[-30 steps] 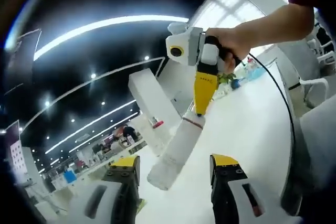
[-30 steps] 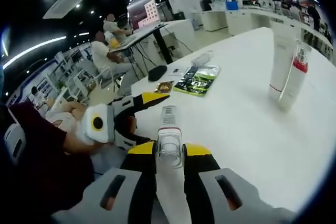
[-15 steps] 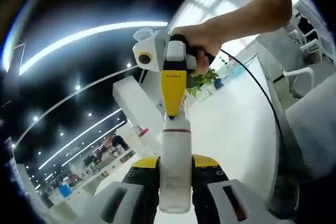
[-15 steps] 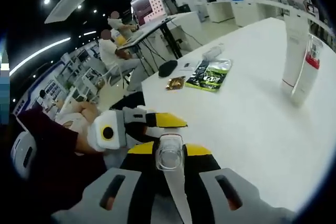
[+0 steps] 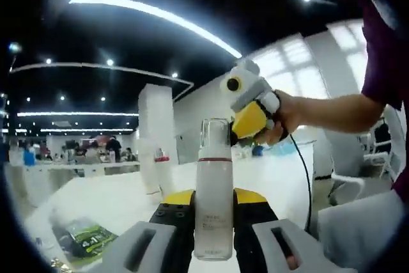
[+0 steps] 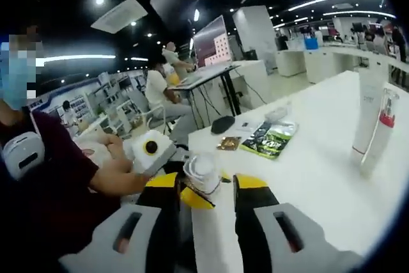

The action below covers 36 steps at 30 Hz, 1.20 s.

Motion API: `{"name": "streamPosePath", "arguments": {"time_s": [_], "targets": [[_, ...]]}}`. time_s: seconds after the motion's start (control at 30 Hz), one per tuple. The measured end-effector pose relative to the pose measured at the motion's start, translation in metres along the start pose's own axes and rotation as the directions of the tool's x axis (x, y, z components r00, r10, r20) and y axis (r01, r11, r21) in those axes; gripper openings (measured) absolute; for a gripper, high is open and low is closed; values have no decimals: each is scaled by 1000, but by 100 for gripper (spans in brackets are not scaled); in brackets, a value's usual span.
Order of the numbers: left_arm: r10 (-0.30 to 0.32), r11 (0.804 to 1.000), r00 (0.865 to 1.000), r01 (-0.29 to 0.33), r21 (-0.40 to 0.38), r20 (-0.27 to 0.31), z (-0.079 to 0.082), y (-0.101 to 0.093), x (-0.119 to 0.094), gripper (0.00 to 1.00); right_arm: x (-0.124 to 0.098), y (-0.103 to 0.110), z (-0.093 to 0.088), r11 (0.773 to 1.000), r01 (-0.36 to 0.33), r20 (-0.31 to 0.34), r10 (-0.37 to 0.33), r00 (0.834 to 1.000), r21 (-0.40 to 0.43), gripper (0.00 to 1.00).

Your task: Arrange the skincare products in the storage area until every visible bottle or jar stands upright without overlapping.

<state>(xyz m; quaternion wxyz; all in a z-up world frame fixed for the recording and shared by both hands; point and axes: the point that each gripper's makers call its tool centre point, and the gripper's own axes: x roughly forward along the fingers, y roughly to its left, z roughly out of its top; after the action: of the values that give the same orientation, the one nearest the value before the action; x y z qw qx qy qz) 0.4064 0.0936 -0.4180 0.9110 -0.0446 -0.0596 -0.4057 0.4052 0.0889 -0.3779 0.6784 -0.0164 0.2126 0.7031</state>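
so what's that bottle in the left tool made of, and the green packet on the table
The bottle looks like frosted translucent glass or hard plastic, matte and milky, with a clear glossy cap and a thin red band under it; which of the two, the view leaves open. The green packet looks like thin glossy foil or plastic film, with bright highlights across its flat surface.

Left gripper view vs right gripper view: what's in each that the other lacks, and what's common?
Left gripper view: the frosted bottle seen side-on, upright, clamped in the left gripper tongs; a hand holding the right gripper; bright windows behind.
Right gripper view: the bottle's clear cap from above, right tongs open around it; seated people at a desk, a dark mouse-like object, a small gold packet.
Both: that bottle, the white table, tall white tube, red-collared bottle, green packet.
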Motion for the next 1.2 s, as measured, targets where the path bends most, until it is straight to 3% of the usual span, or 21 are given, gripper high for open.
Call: {"name": "streamPosePath", "arguments": {"time_s": [0.07,0.1,0.17,0.2,0.23,0.27,0.3,0.33,0.4,0.43,0.5,0.57,0.63,0.67,0.73,0.8,0.87,1.07,1.2], "targets": [[-119,988,992,123,-92,45,8,-17,-2,20,4,7,0,999,-24,35,25,999,-35,35],[-116,985,991,124,-121,71,12,-16,-2,20,5,10,1,996,-28,55,32,998,-81,32],[-207,943,971,230,-239,116,20,-29,-5,20,8,18,2,992,-60,80,69,994,-111,30],[-223,936,964,253,-246,144,25,-32,-5,20,9,25,1,991,-96,88,104,991,-92,29],[-263,916,952,297,-270,155,27,-38,-7,20,10,30,1,989,-115,93,124,988,-92,29],[-316,884,933,355,-304,171,30,-46,-9,20,11,34,2,986,-129,104,139,985,-103,27],[-334,869,923,379,-318,189,34,-49,-9,20,12,40,2,982,-144,114,158,981,-120,25],[-379,837,906,422,-348,188,33,-56,-10,20,13,50,3,976,-187,124,201,972,-112,23],[-406,804,891,454,-383,204,34,-61,-11,21,13,60,2,968,-226,125,239,963,-109,18],[-424,781,879,476,-405,216,34,-64,-12,21,15,59,0,973,-201,123,214,969,-112,18],[-410,798,888,459,-391,206,30,-63,-10,21,16,56,-3,980,-168,110,180,978,-112,18],[-362,826,911,412,-385,198,26,-57,-7,22,16,47,-4,990,-107,117,117,986,-89,17],[-288,880,941,334,-338,179,22,-45,-2,23,15,37,-5,996,-46,132,56,990,-80,17],[-269,900,949,309,-306,166,20,-42,-1,24,14,32,-6,997,-4,144,16,989,-78,17],[-214,939,969,238,-247,121,13,-34,1,24,13,20,-7,996,67,170,-58,984,-51,17],[-177,959,982,187,-215,64,4,-27,3,25,11,10,-8,992,128,184,-121,975,-24,17],[-98,986,995,96,-136,-10,-8,-16,6,26,7,-5,-11,974,226,173,-222,959,-6,17],[-27,996,998,22,-92,-50,-17,-8,9,24,12,-17,-14,945,320,159,-326,932,64,17],[101,995,990,-100,20,-100,-23,4,8,23,13,-28,-17,885,463,163,-464,870,52,17]]}}
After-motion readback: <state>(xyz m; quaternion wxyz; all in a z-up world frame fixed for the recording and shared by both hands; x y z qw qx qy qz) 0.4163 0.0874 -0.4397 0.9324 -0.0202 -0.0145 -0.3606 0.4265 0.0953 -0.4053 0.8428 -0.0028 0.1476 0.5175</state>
